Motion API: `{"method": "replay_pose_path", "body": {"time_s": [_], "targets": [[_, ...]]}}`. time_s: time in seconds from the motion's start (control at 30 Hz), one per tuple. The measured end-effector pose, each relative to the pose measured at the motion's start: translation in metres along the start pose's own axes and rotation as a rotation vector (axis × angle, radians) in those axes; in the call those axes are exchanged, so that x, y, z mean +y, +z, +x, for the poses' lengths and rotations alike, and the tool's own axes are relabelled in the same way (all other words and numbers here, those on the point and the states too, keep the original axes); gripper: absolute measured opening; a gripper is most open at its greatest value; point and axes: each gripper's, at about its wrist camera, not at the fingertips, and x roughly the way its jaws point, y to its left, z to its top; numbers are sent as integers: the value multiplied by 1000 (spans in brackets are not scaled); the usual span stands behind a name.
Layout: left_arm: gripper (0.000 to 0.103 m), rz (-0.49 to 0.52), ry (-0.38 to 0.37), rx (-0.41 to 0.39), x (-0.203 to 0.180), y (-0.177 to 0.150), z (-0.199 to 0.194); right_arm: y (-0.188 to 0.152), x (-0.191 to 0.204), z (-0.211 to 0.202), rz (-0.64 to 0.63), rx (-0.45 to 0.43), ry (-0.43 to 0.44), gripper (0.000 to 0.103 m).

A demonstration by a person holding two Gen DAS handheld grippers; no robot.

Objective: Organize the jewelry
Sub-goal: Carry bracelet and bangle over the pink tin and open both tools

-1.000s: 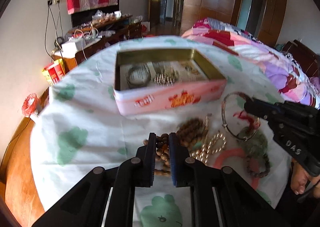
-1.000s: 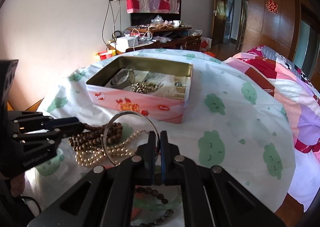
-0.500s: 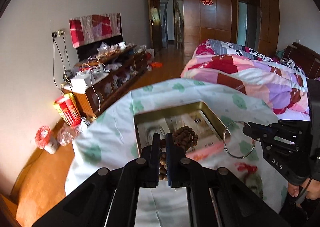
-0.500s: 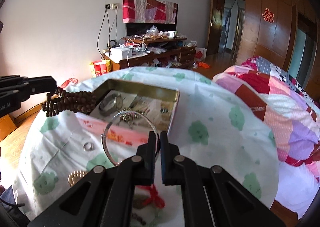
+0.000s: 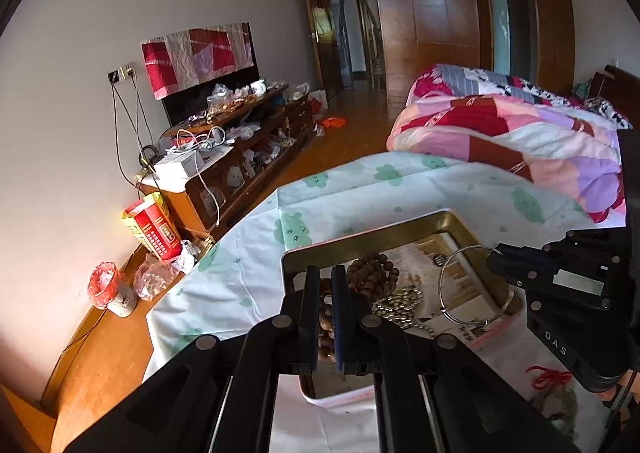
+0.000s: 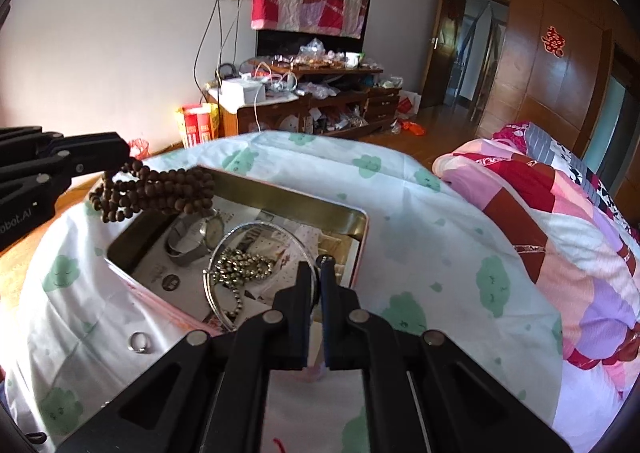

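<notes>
My left gripper is shut on a string of brown wooden beads and holds it above the open pink tin. In the right wrist view the beads hang over the tin's left corner. My right gripper is shut on a thin silver bangle, held over the tin; the bangle also shows in the left wrist view. Inside the tin lie a watch and a gold bead chain.
The tin sits on a table with a white cloth with green prints. A small ring lies on the cloth in front of the tin. A red-thread piece lies near the right gripper. A bed is at right, a cluttered cabinet behind.
Both grippers lifted their pieces off the cloth and moved forward over the tin. The beads and the bangle now hang above its inside.
</notes>
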Motion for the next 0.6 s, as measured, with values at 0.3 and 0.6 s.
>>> {"method": "replay_pose_path", "body": {"time_s": [0.3,0.6], "targets": [[74,37,90,-13,-4,-14,-1,-4,-8,18,42,29,27,33],[74,-36,83,35,3,-51,-24,-22,-23,-5,82,30,21,40]]}}
